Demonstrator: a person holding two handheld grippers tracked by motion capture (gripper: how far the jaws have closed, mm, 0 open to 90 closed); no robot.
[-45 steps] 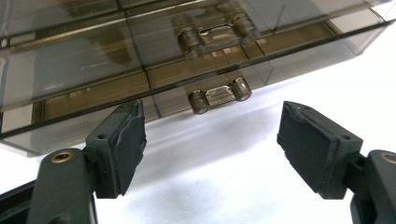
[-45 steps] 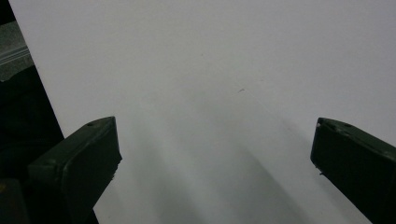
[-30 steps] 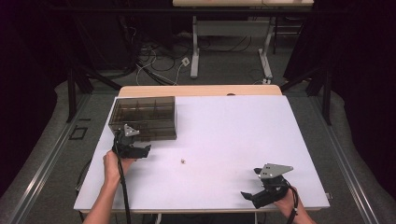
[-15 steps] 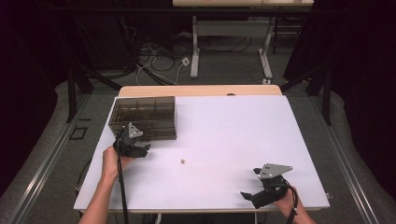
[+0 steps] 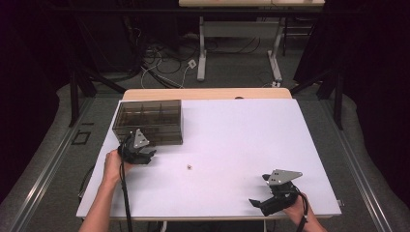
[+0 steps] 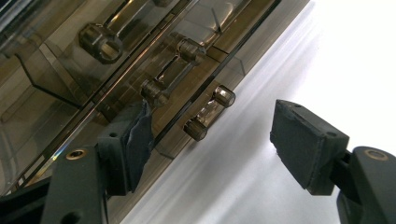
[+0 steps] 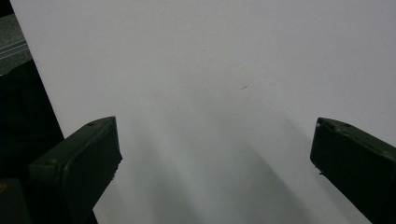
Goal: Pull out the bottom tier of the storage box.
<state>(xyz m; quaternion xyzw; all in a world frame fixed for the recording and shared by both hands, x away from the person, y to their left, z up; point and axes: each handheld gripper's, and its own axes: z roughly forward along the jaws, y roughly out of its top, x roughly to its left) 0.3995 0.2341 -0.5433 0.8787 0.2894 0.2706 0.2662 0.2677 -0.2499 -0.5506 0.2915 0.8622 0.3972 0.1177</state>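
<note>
- Working at the near left of the white table [image 5: 232, 125], we hold the left gripper [image 5: 145, 155] right against the front lower edge of the smoky clear compartment box [image 5: 150, 121].
- In the left gripper view, the left gripper [image 6: 212, 140] has its jaws partly apart and they have just been closing; the small latch [image 6: 209, 113] on the box's front edge lies between them, and neither pad presses on it.
- One pad [image 6: 140, 140] sits at the box's front wall, the other [image 6: 299, 142] stands over bare table.
- That box sits at the table's far left corner, its left side close to the table's left edge and its back near the far wooden strip [image 5: 208, 93].
- Our right gripper [image 5: 261, 203] rests well apart from it, near the front right edge of the table, jaws spread wide with nothing between them.
- In the right gripper view, bare white surface runs ahead of the right gripper [image 7: 212, 154], and the table's edge shows at the left.
- A tiny pale object [image 5: 189, 167] lies alone on the open middle, between the two grippers; the right half of the table gives free room.
</note>
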